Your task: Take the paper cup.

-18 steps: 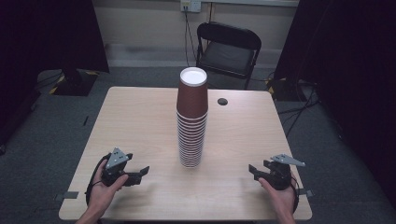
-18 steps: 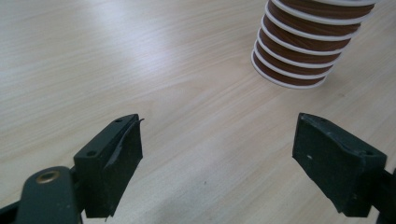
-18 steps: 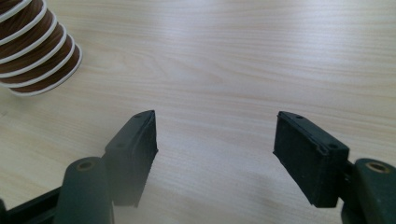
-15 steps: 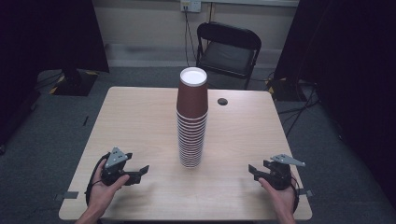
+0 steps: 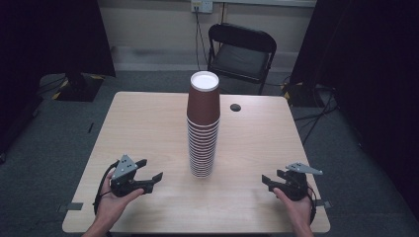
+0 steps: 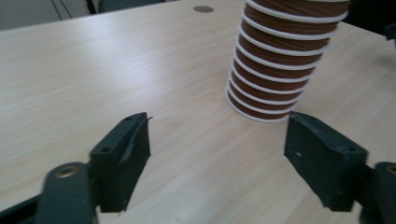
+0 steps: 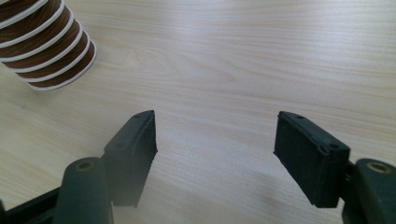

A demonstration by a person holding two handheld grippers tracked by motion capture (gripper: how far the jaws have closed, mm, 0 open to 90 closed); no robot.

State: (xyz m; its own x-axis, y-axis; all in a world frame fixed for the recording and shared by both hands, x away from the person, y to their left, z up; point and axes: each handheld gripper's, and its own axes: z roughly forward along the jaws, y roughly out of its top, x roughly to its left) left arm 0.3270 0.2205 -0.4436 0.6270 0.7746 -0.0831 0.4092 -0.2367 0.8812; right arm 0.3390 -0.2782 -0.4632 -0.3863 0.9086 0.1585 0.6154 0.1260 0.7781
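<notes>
A tall stack of brown paper cups with white rims stands upside down at the middle of the light wooden table. My left gripper rests in a hand near the front left edge, open, with nothing between its jaws. In the left gripper view the gripper faces the foot of the stack, well short of it. My right gripper sits in a hand at the front right, also open and holding nothing. Beyond the right gripper, the stack shows at the upper left.
A small dark round disc lies on the table behind the stack. A black folding chair stands beyond the far edge. Cables run along the floor at the right, and dark curtains hang on both sides.
</notes>
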